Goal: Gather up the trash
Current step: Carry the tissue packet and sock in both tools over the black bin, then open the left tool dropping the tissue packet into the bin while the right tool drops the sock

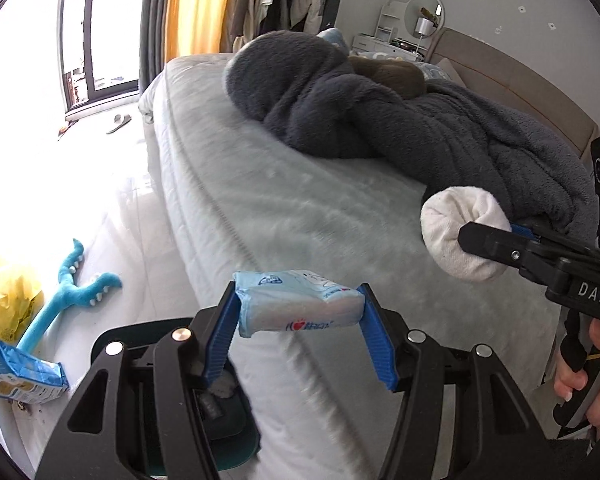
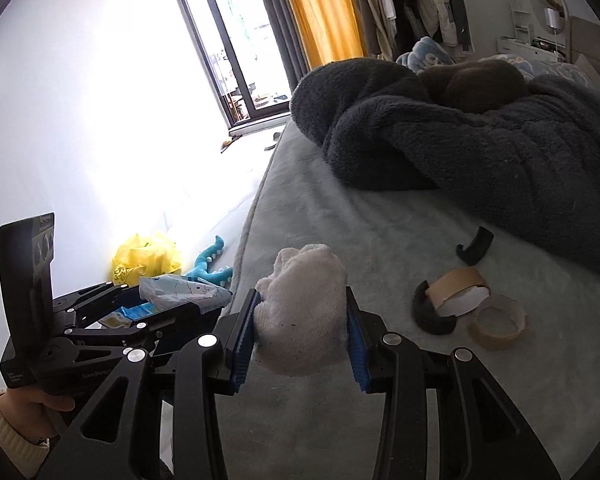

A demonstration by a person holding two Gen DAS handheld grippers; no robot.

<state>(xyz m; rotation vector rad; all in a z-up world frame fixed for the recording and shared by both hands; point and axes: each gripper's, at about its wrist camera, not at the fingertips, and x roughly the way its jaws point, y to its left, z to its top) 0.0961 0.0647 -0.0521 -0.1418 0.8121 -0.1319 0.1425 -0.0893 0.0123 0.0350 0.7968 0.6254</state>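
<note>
My left gripper (image 1: 300, 312) is shut on a light blue tissue packet (image 1: 296, 304) and holds it in the air beside the bed's edge; the packet also shows in the right wrist view (image 2: 180, 292). My right gripper (image 2: 300, 320) is shut on a rolled white sock (image 2: 300, 316) and holds it over the grey bed (image 2: 340, 220); the sock shows in the left wrist view (image 1: 456, 232) at the right. On the bed lie two tape rolls (image 2: 456, 292) (image 2: 498, 322) and two curved black pieces (image 2: 476, 246) (image 2: 430, 312).
A dark grey fleece blanket (image 1: 380, 112) is heaped on the bed. On the floor at the left lie a yellow plastic bag (image 1: 4, 296), a blue plush toy (image 1: 72, 288) and a blue snack wrapper (image 1: 20, 376). A dark bin (image 1: 228, 432) sits under my left gripper.
</note>
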